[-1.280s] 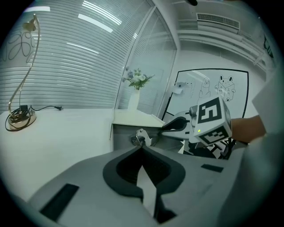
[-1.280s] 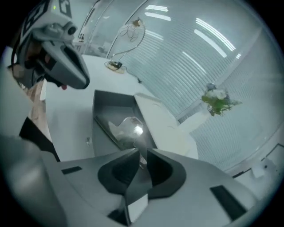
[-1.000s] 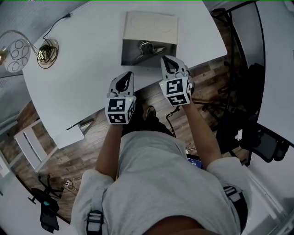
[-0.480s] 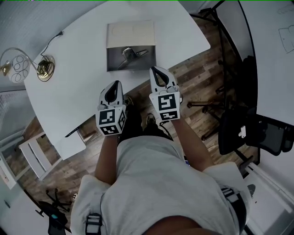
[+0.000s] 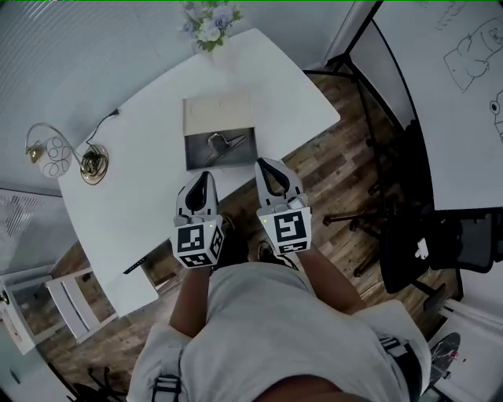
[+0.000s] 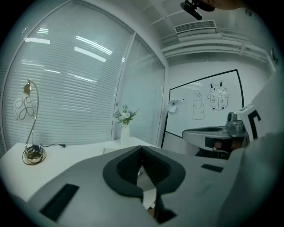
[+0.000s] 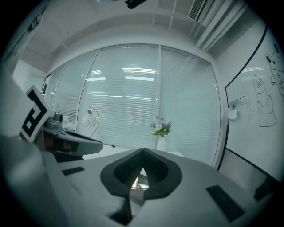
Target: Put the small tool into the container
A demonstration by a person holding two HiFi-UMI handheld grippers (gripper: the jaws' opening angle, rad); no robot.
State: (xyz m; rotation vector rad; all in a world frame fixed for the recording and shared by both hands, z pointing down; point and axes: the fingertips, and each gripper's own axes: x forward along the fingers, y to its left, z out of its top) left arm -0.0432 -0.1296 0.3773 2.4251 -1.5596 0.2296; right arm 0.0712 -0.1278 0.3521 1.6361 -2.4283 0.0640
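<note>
**A:** How were the tongs set?

**B:** The left tongs [image 6: 141, 148] were clenched, tips meeting, with nothing gripped between them. The right tongs [image 7: 143, 151] were clenched the same way and also empty. Seen from the head view, the person held the two side by side in front of the chest. Both pointed toward the white bench [image 5: 141, 133], with their tips near its front edge.

**A:** And where was the small tool?

**B:** The small tool [image 5: 222, 142], a shiny metal piece, lay inside the container [image 5: 190, 153]. That was an open grey box standing on the bench just beyond the tong tips and apart from them. Its pale lid [image 5: 218, 116] was folded back flat on the far side.

**A:** What else was around?

**B:** On the bench's left end sat a lamp [image 5: 93, 166] with a curved stem and a trailing cord. A vase of flowers [image 5: 208, 22] stood at the bench's far edge. To the right, a dark chair [image 5: 428, 243] stood on the wooden floor [image 5: 330, 169], and past it was a whiteboard [image 5: 440, 94] with cartoon drawings.
</note>
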